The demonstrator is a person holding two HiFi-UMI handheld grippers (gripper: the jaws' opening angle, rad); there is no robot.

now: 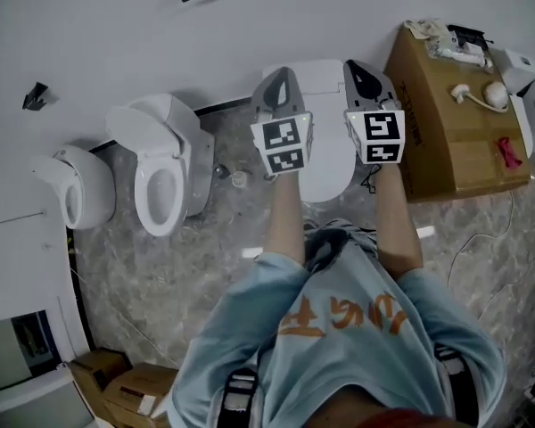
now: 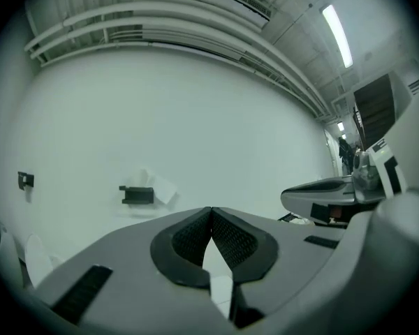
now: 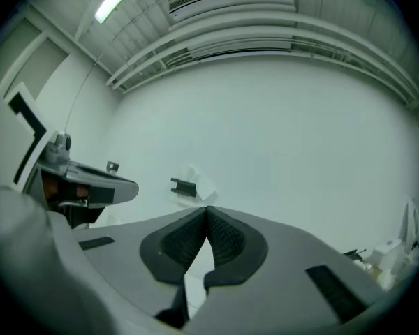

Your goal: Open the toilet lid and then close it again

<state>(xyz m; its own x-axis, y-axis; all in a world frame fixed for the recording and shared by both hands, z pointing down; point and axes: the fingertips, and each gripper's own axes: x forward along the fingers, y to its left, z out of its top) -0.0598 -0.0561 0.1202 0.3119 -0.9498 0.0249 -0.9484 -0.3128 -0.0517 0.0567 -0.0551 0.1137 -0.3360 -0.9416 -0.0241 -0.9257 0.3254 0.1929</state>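
Both grippers point level at the white wall (image 2: 195,117), side by side. The left gripper (image 2: 211,211) has its fingers together on nothing, and the right gripper (image 3: 207,210) is the same. Beneath them the toilet lid (image 1: 328,172) lies closed, at the floor's far edge just beside the cardboard box (image 1: 446,123).

White toilet lid (image 1: 328,175), down and shut, lying flat on the toilet (image 1: 316,71), hinge end toward the wall (image 1: 250,25).

Dim, grey-tinted; ceiling tube light (image 2: 337,33) glares; fisheye edges dark.
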